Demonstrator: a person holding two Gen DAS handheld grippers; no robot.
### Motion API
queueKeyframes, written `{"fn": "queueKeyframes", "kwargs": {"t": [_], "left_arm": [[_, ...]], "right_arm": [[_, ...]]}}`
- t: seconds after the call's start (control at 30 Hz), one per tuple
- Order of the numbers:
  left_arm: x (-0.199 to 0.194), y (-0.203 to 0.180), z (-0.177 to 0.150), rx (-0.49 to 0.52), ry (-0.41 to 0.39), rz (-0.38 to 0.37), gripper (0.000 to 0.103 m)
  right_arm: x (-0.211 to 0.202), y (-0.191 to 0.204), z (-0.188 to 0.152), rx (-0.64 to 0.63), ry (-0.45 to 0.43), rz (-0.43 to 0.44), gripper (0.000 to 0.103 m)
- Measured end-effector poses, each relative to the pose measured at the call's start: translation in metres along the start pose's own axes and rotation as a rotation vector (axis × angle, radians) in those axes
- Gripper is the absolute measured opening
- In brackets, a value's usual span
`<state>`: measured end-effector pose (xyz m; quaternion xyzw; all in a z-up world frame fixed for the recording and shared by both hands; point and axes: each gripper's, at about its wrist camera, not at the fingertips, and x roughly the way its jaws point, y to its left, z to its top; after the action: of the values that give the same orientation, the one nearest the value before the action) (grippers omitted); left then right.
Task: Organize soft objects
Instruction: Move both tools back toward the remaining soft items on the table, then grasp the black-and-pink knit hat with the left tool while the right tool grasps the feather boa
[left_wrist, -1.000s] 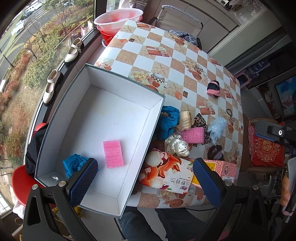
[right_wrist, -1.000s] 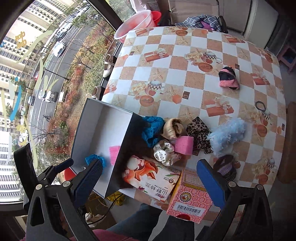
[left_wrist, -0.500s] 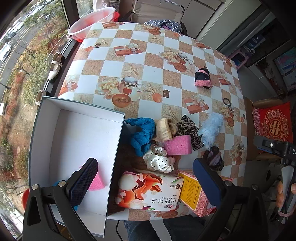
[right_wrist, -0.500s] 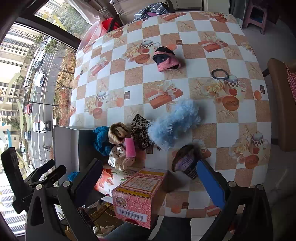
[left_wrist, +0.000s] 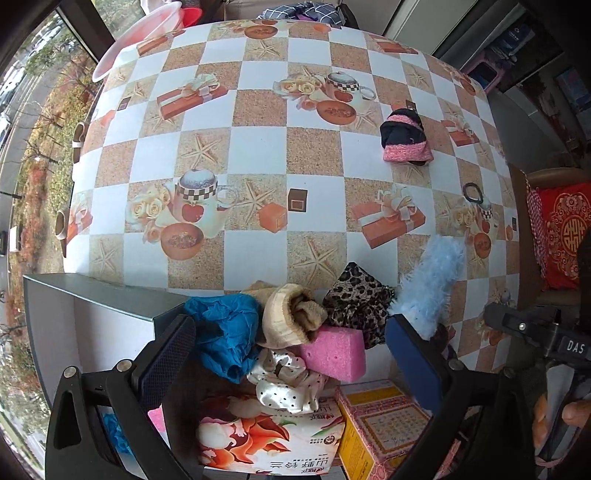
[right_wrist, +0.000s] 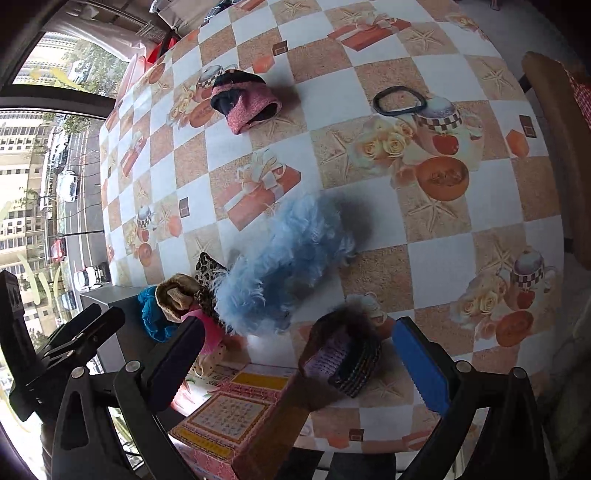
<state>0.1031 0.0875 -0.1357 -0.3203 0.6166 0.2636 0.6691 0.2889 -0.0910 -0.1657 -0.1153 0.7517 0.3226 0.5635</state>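
A: How many soft things sit in the heap?

B: Six beside the grey box: one blue cloth, one tan sock roll, one leopard piece, one pink sponge, one dotted white scrunchie, one fluffy blue piece.

A: And apart?

B: One pink-black roll, one black hair tie, one dark striped piece.

A: The claws?

B: Left gripper spread wide over the heap, holding nothing. Right gripper spread too, straddling the striped piece.
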Motion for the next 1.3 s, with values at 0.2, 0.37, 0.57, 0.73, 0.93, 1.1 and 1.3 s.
{"fn": "queueKeyframes", "kwargs": {"t": [0.2, 0.37, 0.57, 0.73, 0.93, 1.1, 1.3], "left_arm": [[0.009, -0.029, 0.040, 0.048, 0.003, -0.008, 0.103], [0.027, -0.048, 0.078, 0.060, 0.018, -0.018, 0.103], [0.050, -0.085, 0.122, 0.097, -0.011, -0.031, 0.103], [0.083, -0.115, 0.150, 0.103, -0.052, 0.021, 0.103], [0.125, -0.126, 0.165, 0.039, 0.029, 0.016, 0.092], [0.129, -0.126, 0.168, 0.021, 0.022, -0.012, 0.061], [0.102, -0.134, 0.158, 0.102, -0.072, -0.024, 0.024]], "right_arm": [[0.051, 0.002, 0.018, 0.045, 0.048, 0.038, 0.102], [0.078, 0.011, 0.029, -0.031, 0.057, 0.011, 0.102], [0.081, -0.012, 0.026, 0.003, 0.080, 0.086, 0.034], [0.054, -0.038, 0.018, -0.009, 0.025, 0.111, 0.034], [0.026, -0.062, 0.006, -0.003, -0.029, 0.126, 0.034], [0.016, -0.069, 0.003, 0.002, -0.054, 0.120, 0.034], [0.006, -0.074, 0.011, -0.007, -0.079, 0.106, 0.034]]}}
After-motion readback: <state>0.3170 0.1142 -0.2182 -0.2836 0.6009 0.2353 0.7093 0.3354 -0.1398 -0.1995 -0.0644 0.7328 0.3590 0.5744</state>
